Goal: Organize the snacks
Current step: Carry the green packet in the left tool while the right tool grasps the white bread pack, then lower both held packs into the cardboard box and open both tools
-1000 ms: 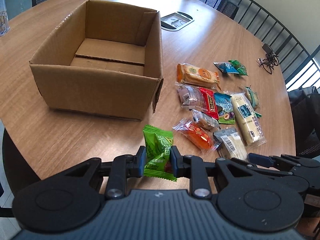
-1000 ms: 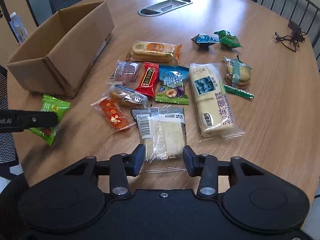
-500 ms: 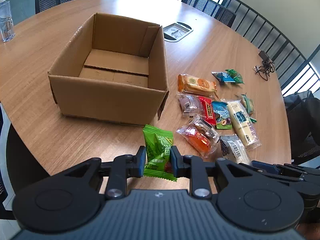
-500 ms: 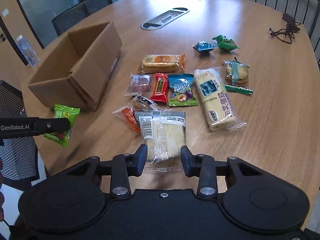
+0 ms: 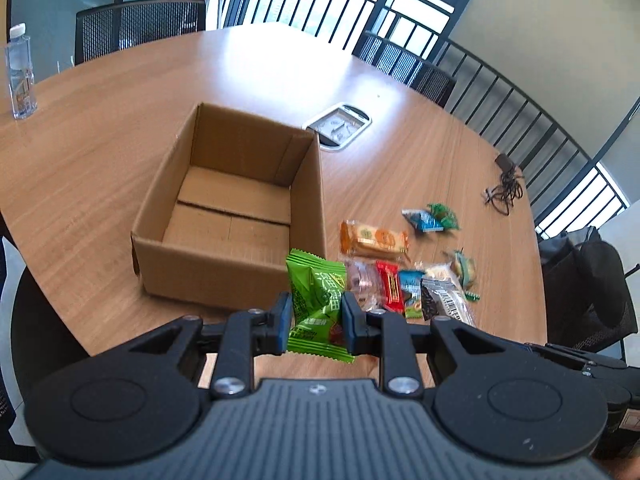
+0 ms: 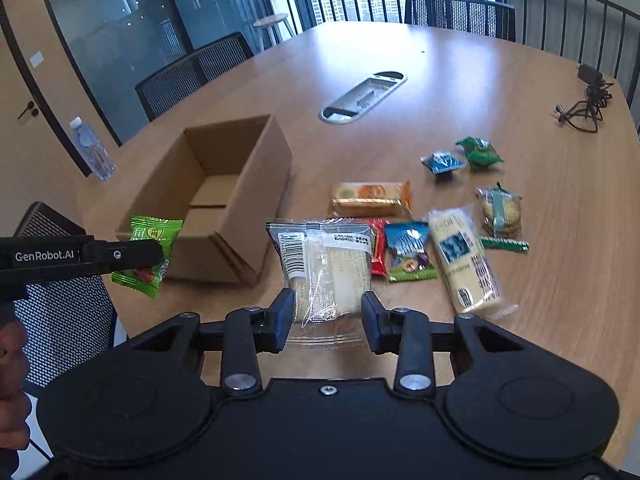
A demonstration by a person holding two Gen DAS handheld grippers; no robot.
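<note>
Snacks lie spread on the wooden table [image 6: 460, 64] beside the cardboard box [image 5: 224, 216], whose open top faces up so I can drop packets straight in; its floor looks bare, so I judge the sorting has barely begun. My right gripper [image 6: 325, 316] clasps the clear sandwich packet [image 6: 324, 268] by its lower end, lifted off the table. My left gripper [image 5: 316, 318] pinches the green candy packet [image 5: 318, 298] at its middle, raised near the box's front wall.

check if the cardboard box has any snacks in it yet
Empty: the cardboard box shows only its bare floor flaps; the green snack packet is outside it, held in the left gripper.
</note>
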